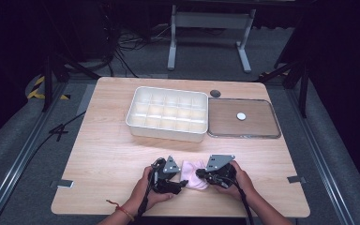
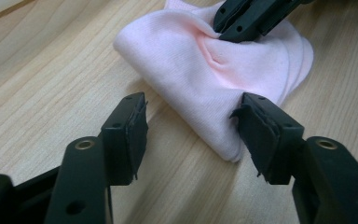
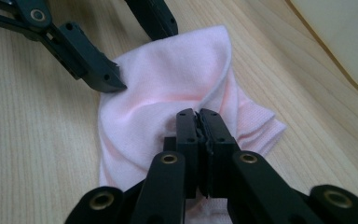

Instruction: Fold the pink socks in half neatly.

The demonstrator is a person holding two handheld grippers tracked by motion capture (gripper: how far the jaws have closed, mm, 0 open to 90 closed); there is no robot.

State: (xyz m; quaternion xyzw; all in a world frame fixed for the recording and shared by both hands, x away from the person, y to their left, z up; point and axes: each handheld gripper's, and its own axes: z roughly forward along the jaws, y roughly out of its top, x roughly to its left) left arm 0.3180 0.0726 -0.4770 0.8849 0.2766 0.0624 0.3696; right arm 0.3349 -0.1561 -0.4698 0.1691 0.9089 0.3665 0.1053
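A folded pink cloth [image 1: 193, 174] lies on the wooden table near its front edge, between my two grippers. My right gripper [image 1: 199, 173] is shut on a pinched fold in the middle of the cloth [image 3: 168, 88], its jaws [image 3: 198, 114] pressed together with fabric bunched at their tips. My left gripper [image 1: 183, 183] stands open at the cloth's near corner [image 2: 200, 70]. The left gripper [image 2: 193, 106] has one pad against the cloth's edge and the other over bare wood. A hand holds each gripper.
A white box [image 1: 164, 132] divided into several compartments stands behind the cloth at mid table. To its right lies a shallow tray [image 1: 243, 136] with a small white disc [image 1: 241, 116] in it. A dark round cap [image 1: 215, 93] sits behind the tray.
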